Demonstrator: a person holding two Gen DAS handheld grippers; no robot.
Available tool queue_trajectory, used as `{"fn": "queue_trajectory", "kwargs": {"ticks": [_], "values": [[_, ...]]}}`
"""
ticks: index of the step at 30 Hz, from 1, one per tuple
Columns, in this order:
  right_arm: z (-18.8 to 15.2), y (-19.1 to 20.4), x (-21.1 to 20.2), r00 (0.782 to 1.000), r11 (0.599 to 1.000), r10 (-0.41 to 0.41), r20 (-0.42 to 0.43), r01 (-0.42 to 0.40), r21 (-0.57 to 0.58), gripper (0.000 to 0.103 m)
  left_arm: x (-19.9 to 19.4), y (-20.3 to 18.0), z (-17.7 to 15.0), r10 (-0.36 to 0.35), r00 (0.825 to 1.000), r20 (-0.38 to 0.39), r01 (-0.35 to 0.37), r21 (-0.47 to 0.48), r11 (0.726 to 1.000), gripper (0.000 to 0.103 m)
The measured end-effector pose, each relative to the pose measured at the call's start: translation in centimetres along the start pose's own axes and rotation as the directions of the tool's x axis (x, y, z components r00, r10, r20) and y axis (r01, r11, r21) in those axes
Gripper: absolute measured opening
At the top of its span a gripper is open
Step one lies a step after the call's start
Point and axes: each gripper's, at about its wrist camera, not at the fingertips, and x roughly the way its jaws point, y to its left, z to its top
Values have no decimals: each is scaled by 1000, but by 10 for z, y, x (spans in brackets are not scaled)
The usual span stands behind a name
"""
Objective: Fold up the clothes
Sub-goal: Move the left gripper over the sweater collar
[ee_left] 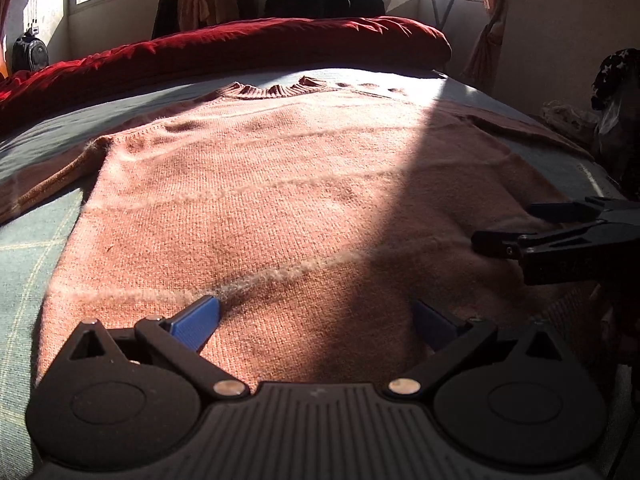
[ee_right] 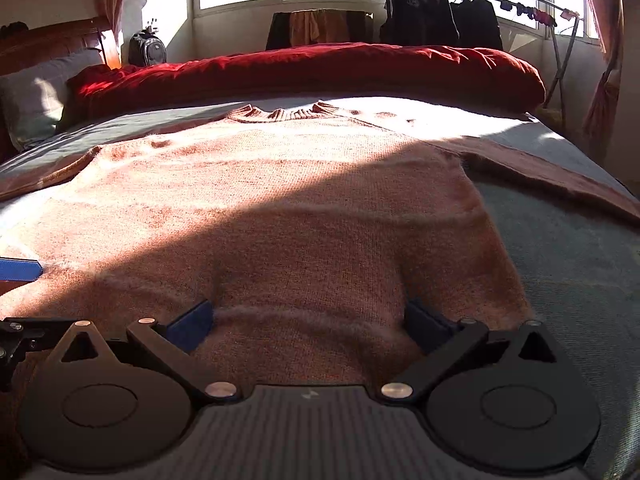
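Observation:
A salmon-pink knit sweater (ee_left: 280, 184) lies flat on the bed, collar away from me, sleeves spread to both sides. My left gripper (ee_left: 316, 318) stands open over the sweater's lower hem, blue fingers (ee_left: 198, 320) resting on the knit. The same sweater (ee_right: 288, 208) fills the right wrist view. My right gripper (ee_right: 310, 320) is open near the hem's right part, its blue fingers (ee_right: 192, 324) pressing into the fabric with a small ridge of knit between them. The right gripper's black body (ee_left: 560, 240) shows at the right edge of the left wrist view.
A red duvet (ee_right: 320, 68) is bunched along the far side of the bed. The blue-grey sheet (ee_right: 580, 260) lies bare right of the sweater. A grey pillow (ee_right: 36, 96) and wooden headboard are far left. Dark jackets hang on a rack (ee_right: 440, 12) by the windows.

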Motion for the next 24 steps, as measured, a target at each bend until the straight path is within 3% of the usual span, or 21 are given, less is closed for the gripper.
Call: {"fn": "queue_trajectory", "kwargs": {"ticks": [3, 8, 14, 19, 24], "values": [[-2, 0, -2, 1000, 1000, 0, 18, 0, 2, 103, -4, 8, -2, -48, 999, 1, 48, 28, 998, 102], [-2, 0, -8, 999, 1000, 9, 36, -9, 7, 103, -9, 10, 15, -52, 999, -13, 53, 39, 998, 102], [17, -5, -12, 995, 996, 76, 69, -78, 36, 103, 4, 29, 95, -183, 983, 29, 183, -13, 983, 102], [35, -4, 11, 988, 989, 141, 63, -144, 40, 103, 58, 30, 182, -239, 970, 36, 239, -11, 971, 102], [25, 0, 29, 985, 987, 161, 64, -162, 20, 103, 141, 29, 228, -304, 951, -55, 296, -115, 948, 102]]}}
